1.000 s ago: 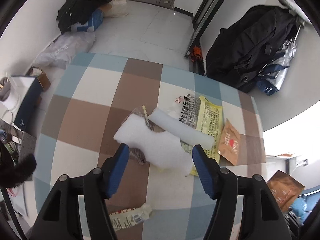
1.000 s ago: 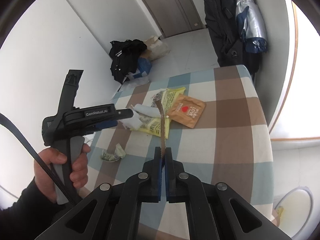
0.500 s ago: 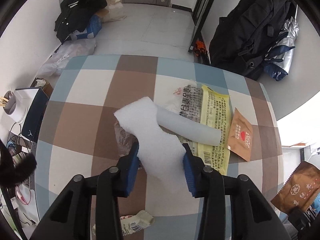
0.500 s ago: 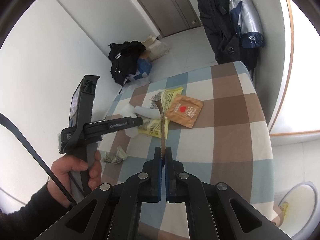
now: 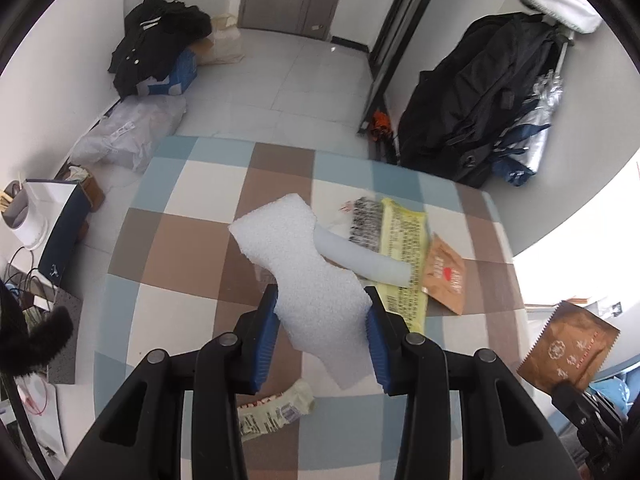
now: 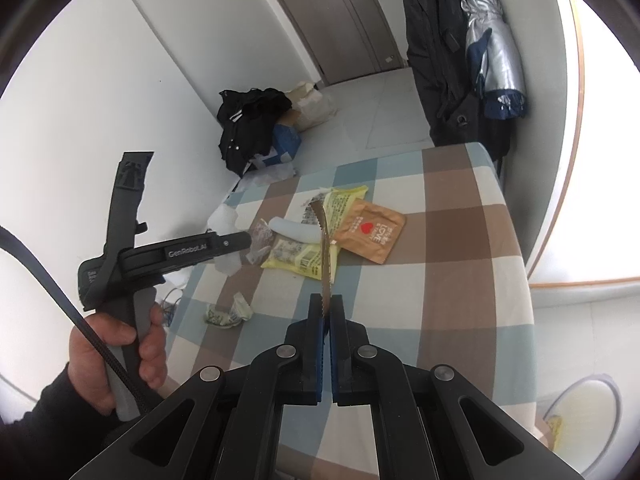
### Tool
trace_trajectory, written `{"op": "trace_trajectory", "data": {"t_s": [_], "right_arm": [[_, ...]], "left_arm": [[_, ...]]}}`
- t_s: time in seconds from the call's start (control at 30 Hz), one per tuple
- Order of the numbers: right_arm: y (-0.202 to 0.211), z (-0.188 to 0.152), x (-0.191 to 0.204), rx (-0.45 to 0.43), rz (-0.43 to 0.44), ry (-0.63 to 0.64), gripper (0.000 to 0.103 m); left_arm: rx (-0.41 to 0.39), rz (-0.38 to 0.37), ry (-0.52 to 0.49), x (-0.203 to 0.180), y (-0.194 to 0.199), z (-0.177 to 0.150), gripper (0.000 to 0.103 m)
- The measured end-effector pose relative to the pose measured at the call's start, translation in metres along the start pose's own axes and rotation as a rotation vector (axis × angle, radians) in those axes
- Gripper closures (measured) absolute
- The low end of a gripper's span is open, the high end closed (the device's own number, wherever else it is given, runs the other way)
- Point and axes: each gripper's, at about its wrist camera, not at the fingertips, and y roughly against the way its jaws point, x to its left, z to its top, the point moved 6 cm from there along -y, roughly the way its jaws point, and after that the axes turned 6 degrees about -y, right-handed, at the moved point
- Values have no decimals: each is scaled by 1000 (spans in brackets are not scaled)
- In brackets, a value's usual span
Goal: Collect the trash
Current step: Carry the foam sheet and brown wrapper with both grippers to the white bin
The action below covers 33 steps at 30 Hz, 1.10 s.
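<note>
White foam sheet [image 5: 316,280] sits pinched in my left gripper [image 5: 320,334], clear of the checked table [image 5: 192,240]. My right gripper [image 6: 329,316] clamps a brown wrapper [image 6: 325,256] edgewise. Next I need a bin.

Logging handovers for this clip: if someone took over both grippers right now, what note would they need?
Left gripper: shut on the white foam sheet, lifted off the table.
Right gripper: shut on a brown wrapper, held edge-on above the table.
On the table: a white tube, a yellow wrapper, an orange sachet, a printed clear wrapper and a crumpled wrapper near the front edge.
Done: two pieces picked up, one per gripper.
Left: drop both, then collect the remaining five. No bin is clearly in view.
</note>
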Motion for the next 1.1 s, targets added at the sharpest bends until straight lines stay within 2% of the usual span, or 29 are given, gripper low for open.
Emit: {"op": "trace_trajectory", "data": {"t_s": [0.2,0.27,0.47,0.63,0.83,1.1], "right_arm": [[30,7,20,-72,-16,47,101],[47,8,30,-114,-47,88,101],[98,10,52,-197,-41,137,101],[147,16,56,-271,-19,129,101],[204,23,39,-362,-28,115,101],[262,19,-23,-447,-114,43,101]], "left_arm": [[-53,-29,-88,-18,25,0,67],[-80,-38,-109,-24,38,1,67],[-131,-54,-154,-42,71,5,67],[-173,-113,-158,-69,98,7,67],[-213,-173,-237,-125,124,5,67],[-178,-283,-363,-217,124,-7,67]]}}
